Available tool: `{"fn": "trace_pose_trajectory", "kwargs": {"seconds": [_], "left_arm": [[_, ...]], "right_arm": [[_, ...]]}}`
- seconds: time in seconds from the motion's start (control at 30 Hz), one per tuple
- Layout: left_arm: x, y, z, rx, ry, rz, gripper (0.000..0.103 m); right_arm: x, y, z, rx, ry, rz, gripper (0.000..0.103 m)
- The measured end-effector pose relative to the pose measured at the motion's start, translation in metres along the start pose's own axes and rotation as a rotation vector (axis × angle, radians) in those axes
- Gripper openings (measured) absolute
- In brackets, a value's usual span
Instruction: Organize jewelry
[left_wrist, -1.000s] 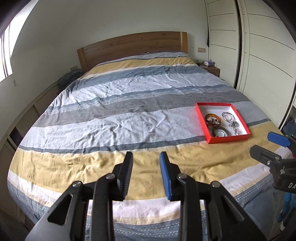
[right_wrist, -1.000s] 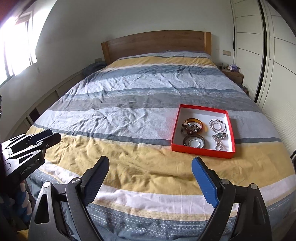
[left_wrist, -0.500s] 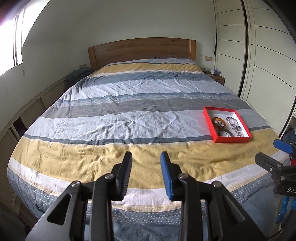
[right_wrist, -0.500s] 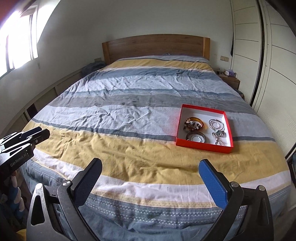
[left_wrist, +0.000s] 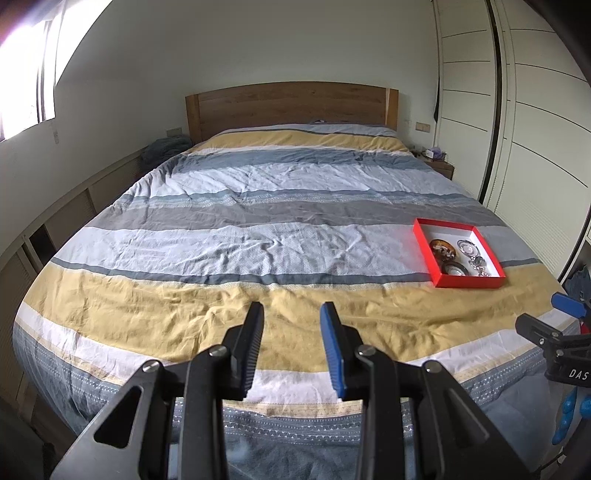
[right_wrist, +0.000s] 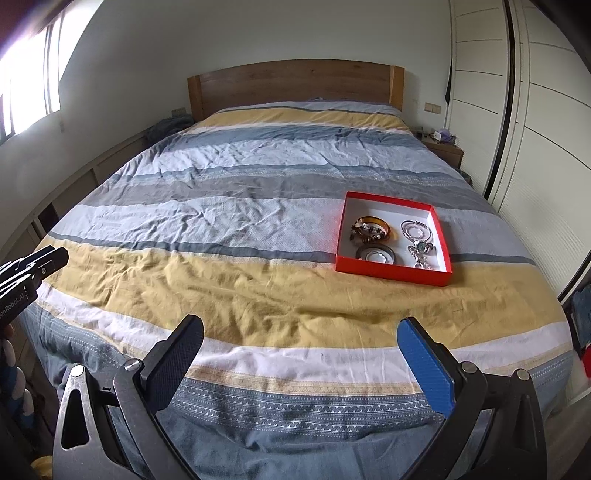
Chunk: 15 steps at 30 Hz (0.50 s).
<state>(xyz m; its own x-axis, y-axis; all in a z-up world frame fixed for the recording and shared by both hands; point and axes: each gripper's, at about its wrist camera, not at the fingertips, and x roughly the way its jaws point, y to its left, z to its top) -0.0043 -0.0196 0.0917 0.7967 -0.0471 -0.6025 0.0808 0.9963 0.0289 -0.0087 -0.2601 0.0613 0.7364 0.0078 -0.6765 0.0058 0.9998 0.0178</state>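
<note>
A red box lid (right_wrist: 389, 272) with a white inside lies on the right side of the bed; it also shows in the left wrist view (left_wrist: 469, 282). It holds several pieces: an amber bangle (right_wrist: 382, 223), a dark ring-shaped bracelet (right_wrist: 375, 254), silver bangles (right_wrist: 415, 230) and a watch (right_wrist: 424, 246). My left gripper (left_wrist: 291, 314) is open with a narrow gap, empty, above the foot of the bed. My right gripper (right_wrist: 300, 332) is wide open and empty, short of the box.
The bed has a striped yellow, grey and blue duvet (left_wrist: 258, 221) and a wooden headboard (left_wrist: 291, 105). White wardrobe doors (left_wrist: 535, 129) stand on the right. A nightstand (right_wrist: 443, 147) stands beside the headboard. A low cabinet (left_wrist: 74, 206) runs along the left wall.
Both grippers have pulled back and tilted up, so the bed and the red box look farther away. Jaw openings are unchanged.
</note>
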Motion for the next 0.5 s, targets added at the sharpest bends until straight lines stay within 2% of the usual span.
{"fn": "trace_pose_trajectory", "kwargs": {"seconds": [0.5], "left_arm": [[0.0, 0.0, -0.009, 0.008, 0.006, -0.018, 0.03]], "right_arm": [[0.008, -0.008, -0.015, 0.015, 0.031, -0.007, 0.103]]}}
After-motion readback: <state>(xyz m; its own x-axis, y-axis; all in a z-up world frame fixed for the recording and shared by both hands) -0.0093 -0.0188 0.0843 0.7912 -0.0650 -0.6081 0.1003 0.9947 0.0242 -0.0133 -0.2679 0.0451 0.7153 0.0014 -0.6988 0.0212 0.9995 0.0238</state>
